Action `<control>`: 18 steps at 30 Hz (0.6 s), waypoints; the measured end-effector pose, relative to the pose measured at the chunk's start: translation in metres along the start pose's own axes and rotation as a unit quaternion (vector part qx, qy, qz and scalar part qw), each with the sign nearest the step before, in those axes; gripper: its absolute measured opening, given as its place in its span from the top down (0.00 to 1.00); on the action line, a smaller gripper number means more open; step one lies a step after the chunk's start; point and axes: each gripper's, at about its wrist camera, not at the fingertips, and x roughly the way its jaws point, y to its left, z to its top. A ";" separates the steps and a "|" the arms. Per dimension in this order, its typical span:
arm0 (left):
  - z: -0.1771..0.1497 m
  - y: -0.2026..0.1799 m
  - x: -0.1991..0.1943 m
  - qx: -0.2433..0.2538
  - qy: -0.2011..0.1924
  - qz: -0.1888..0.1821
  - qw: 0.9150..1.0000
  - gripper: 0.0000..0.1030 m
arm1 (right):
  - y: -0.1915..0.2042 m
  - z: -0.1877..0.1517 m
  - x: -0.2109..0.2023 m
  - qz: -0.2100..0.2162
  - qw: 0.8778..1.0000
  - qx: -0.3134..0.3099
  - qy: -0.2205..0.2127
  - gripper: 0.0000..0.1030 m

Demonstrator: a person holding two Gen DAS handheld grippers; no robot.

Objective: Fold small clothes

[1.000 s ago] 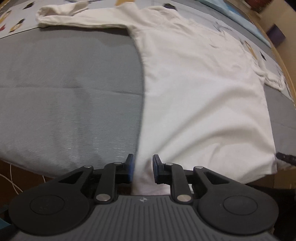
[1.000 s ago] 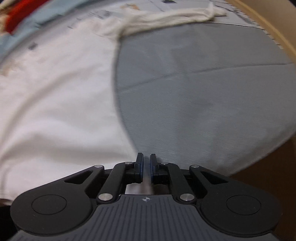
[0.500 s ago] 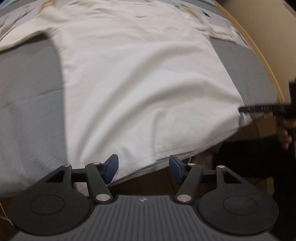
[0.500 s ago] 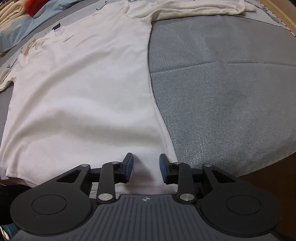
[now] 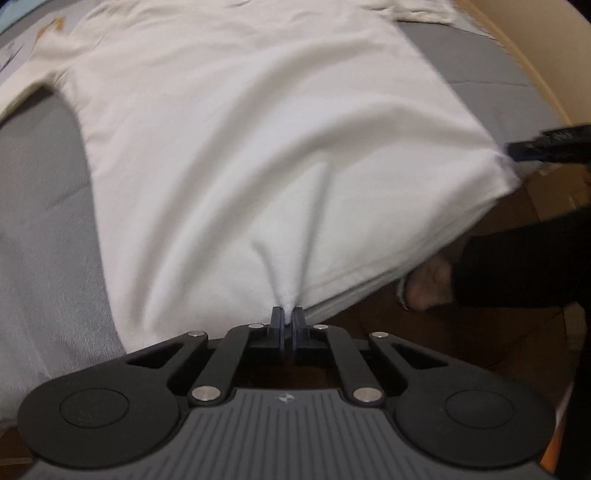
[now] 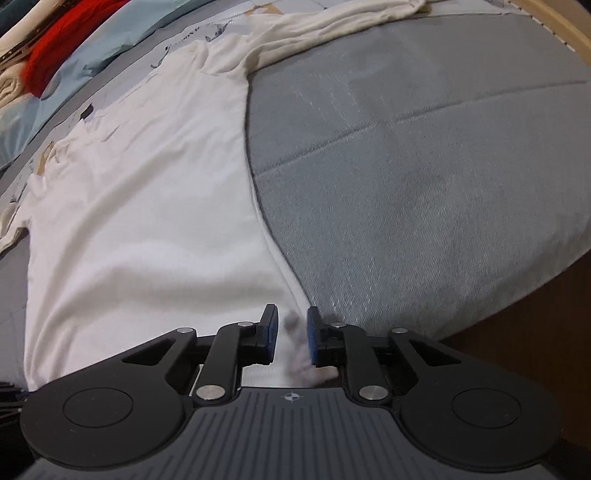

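The left claw point(image 5: 287, 320) is clamped on the near hem of a white long-sleeved cotton shirt point(image 5: 258, 147), its two dark fingers pressed together with a small tuft of fabric pinched between them. From that pinch two creases fan away from the claw across the cloth. The shirt lies spread out ahead of the left claw on a grey woven mattress cover point(image 5: 40, 206), which shows bare to the left of the claw. Its hem hangs just over the near edge of the bed. Off to the right of the left claw, at the shirt's near right corner, the blue-padded tip of the right claw point(image 5: 532, 149) reaches in, and lower down a dark sleeve point(image 5: 517, 266) covers part of a person's limb.

In the right wrist view the right claw point(image 6: 291, 338) stands with its blue pads point(image 6: 274, 338) apart and closing. The shirt's point(image 6: 147, 221) corner lies between them, and the pads do not yet press on it. The side seam runs away from the claw, with the shirt to its left and the bare grey cover point(image 6: 424, 184) to its right. Far ahead, one sleeve point(image 6: 332, 29) stretches off to the right. Beyond the shirt to the far left lie a pale blue cloth point(image 6: 110, 33) and a red fabric bundle point(image 6: 55, 55).
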 end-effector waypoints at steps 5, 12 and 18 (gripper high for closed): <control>-0.019 -0.032 0.014 0.050 0.045 -0.011 0.998 0.96 | 0.002 -0.005 -0.002 0.003 1.000 -0.022 0.008 0.75; -0.025 -0.038 -0.001 -0.031 -0.024 -0.019 0.999 0.72 | 0.017 -0.015 0.018 -0.042 0.993 -0.093 0.051 0.75; -0.042 -0.043 -0.001 -0.084 -0.040 0.007 0.996 0.72 | 0.020 -0.015 0.016 -0.050 0.992 -0.111 0.041 0.95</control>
